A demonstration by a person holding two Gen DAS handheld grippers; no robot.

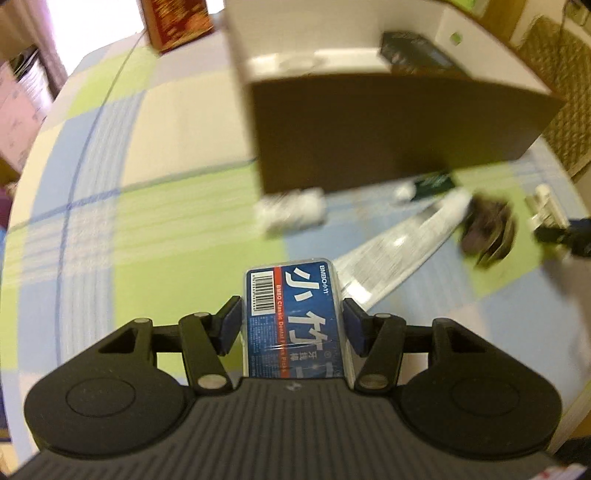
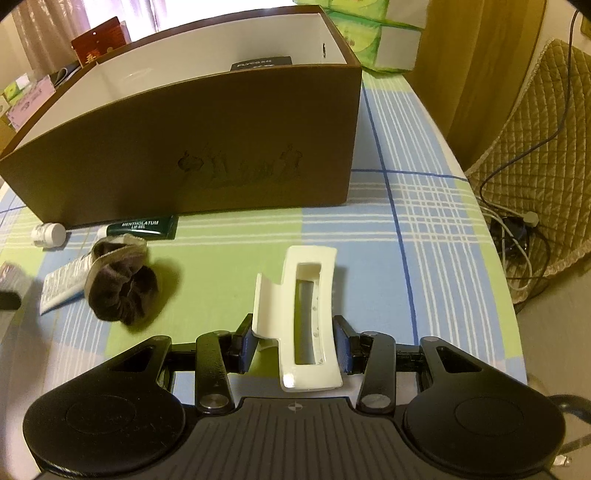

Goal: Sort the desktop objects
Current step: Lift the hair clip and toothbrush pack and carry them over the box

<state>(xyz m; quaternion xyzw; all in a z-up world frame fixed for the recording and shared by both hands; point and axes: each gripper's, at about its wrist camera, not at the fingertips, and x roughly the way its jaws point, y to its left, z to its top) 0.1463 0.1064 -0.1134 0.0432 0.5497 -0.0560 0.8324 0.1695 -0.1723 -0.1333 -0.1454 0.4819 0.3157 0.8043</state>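
Floss-pick box (image 1: 293,321), blue label with barcode, sits clamped between the pads of the left claw (image 1: 291,325), raised above the bench (image 1: 155,206); its near end is cut off by the claw body. White hair clip (image 2: 303,321) is pinched the same way in the right claw (image 2: 295,343), one wing splayed to the left, held over a green patch of cloth.

Ahead of both stands the brown box (image 2: 207,158), open-topped, white inside, its front wall tall and close to the objects on the cloth. A dark packet (image 2: 261,63) lies inside against the far wall. Room to the right of the box is open plaid cloth up to the bench's rounded edge; the left view shows a broad bare stretch on the box's other side.

Along the box's front wall lie a small white bottle (image 2: 48,233) on its side and a green lip-gel tube (image 2: 142,227), both just beside the wall. Nearer, a dark scrunchie (image 2: 118,284) rests on one end of a flat silver tube (image 2: 61,286).

Plaid cloth of green, blue and cream covers the bench. Beyond its right edge a quilted chair (image 2: 535,147) and tangled cables (image 2: 517,236). Green tissue packs (image 2: 369,33) sit behind the box.

Left view is motion-blurred; items there are hard to read.
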